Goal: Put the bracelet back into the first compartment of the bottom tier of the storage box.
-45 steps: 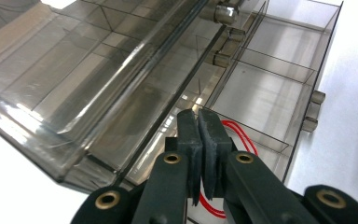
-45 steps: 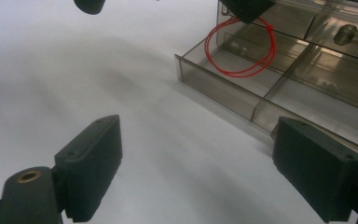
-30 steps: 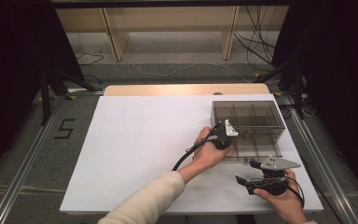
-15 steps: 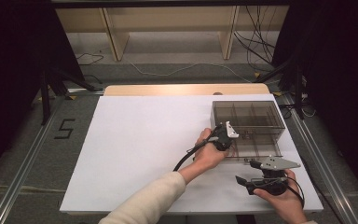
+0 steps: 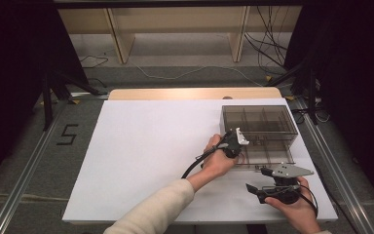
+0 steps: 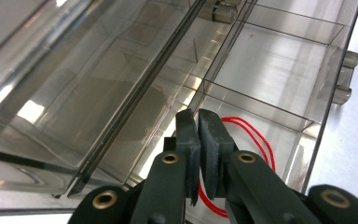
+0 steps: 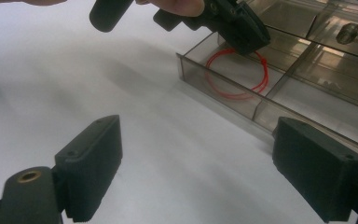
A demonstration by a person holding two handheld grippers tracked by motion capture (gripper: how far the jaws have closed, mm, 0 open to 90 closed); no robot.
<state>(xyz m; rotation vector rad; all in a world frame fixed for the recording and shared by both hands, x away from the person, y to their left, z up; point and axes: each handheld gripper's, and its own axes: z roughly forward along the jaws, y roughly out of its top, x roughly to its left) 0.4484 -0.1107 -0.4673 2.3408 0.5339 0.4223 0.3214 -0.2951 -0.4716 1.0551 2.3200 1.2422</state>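
Red string loop (image 7: 237, 77) lies in the clear box's (image 5: 260, 127) near-left compartment, clamped by the left claw (image 6: 199, 135), probably for lifting; right claw (image 7: 214, 172) waits apart nearby

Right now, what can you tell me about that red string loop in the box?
The red string loop is a thin, bright red cord tied into a ring, with a small knot on one side. It lies flat and limp on the floor of a corner compartment of the clear smoky plastic box, near the front wall. The left gripper reaches into that compartment with its jaws closed, apparently pinching the cord.
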